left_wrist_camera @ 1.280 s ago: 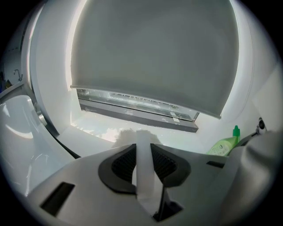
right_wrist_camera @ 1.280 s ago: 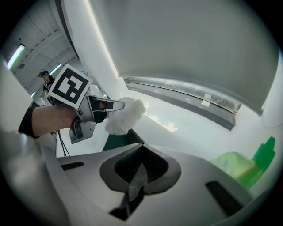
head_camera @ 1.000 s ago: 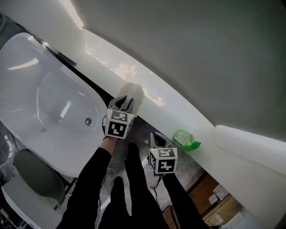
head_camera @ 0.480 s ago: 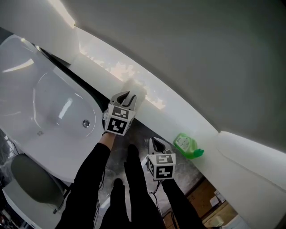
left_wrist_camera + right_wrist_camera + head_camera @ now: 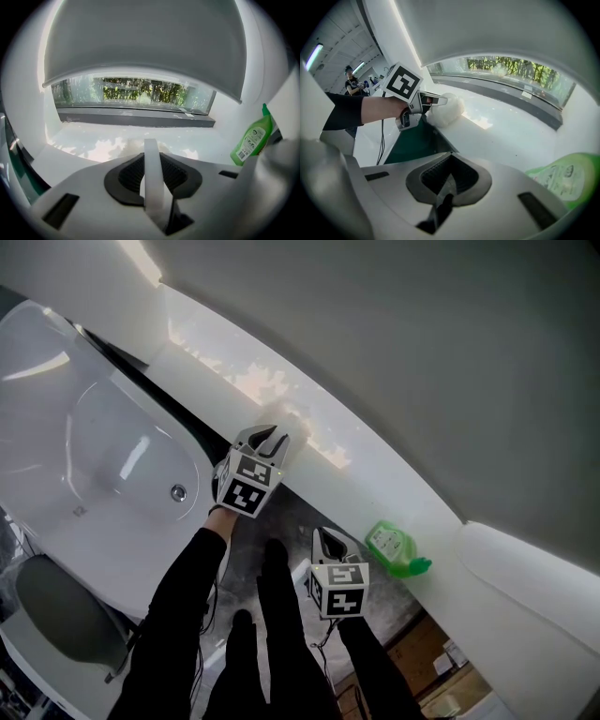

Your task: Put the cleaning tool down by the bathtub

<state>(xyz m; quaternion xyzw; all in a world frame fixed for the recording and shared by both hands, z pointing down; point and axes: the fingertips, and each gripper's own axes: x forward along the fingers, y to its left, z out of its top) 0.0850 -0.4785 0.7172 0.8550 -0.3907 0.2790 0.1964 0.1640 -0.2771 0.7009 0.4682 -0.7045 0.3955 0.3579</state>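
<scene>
The cleaning tool point(image 5: 449, 110) is a white fluffy pad; it lies on the white ledge point(image 5: 375, 486) beside the bathtub point(image 5: 94, 451). My left gripper point(image 5: 270, 439) is shut on it. In the left gripper view a flat white strip of the tool point(image 5: 151, 164) stands between the dark pads. The right gripper view shows the left gripper point(image 5: 436, 99) with its tips at the pad's near side. My right gripper point(image 5: 326, 538) hangs lower, over the dark floor, with its jaws together and nothing in them point(image 5: 449, 182).
A green bottle point(image 5: 392, 547) lies on the ledge to the right of both grippers, close to the right one point(image 5: 565, 180). A long window point(image 5: 140, 91) runs behind the ledge. A grey seat point(image 5: 61, 615) stands at the lower left. A person point(image 5: 352, 84) stands far off.
My left gripper has come down with the white tool onto the ledge's edge. The right gripper has sunk slightly and otherwise keeps its place near the green bottle.
</scene>
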